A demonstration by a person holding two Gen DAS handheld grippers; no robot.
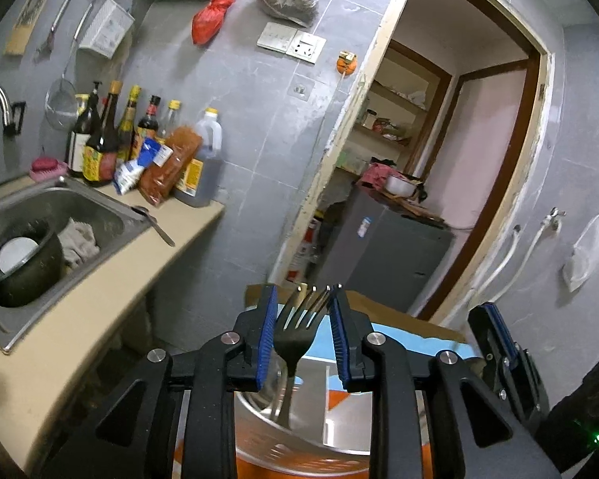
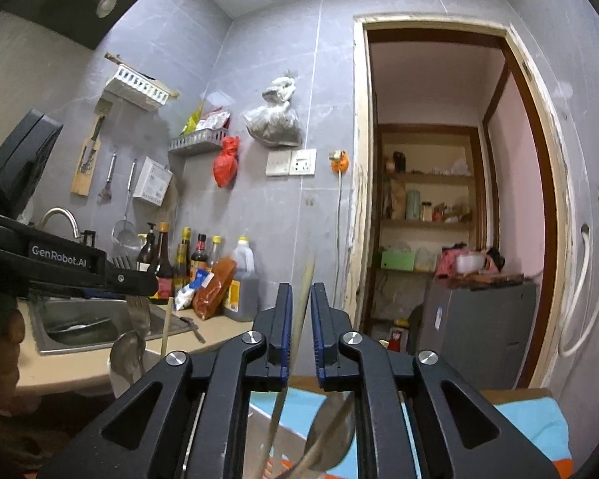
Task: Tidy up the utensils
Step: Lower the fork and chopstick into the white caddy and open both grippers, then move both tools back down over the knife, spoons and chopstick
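A dark metal fork [image 1: 295, 335] stands tines up between the blue pads of my left gripper [image 1: 303, 291], which is shut across its head. Its handle drops into a steel cup [image 1: 339, 427] below. In the right wrist view that cup [image 2: 118, 379] also holds a spoon [image 2: 125, 353] and a wooden chopstick [image 2: 165, 327]. My right gripper [image 2: 301, 291] stands slightly open. A pale, blurred chopstick [image 2: 299, 319] runs between its pads with a thin gap on each side. Under it lies another spoon [image 2: 331, 435]. The right gripper [image 1: 495, 331] shows at the right edge of the left wrist view.
A steel sink [image 1: 112, 207] with a pot and a cloth is set in the beige counter [image 1: 112, 291] at left. Sauce bottles [image 1: 139, 139] stand behind it. A spoon [image 1: 157, 225] lies on the counter. A grey cabinet [image 1: 391, 247] stands in the doorway. A blue and orange surface [image 2: 531, 427] lies below.
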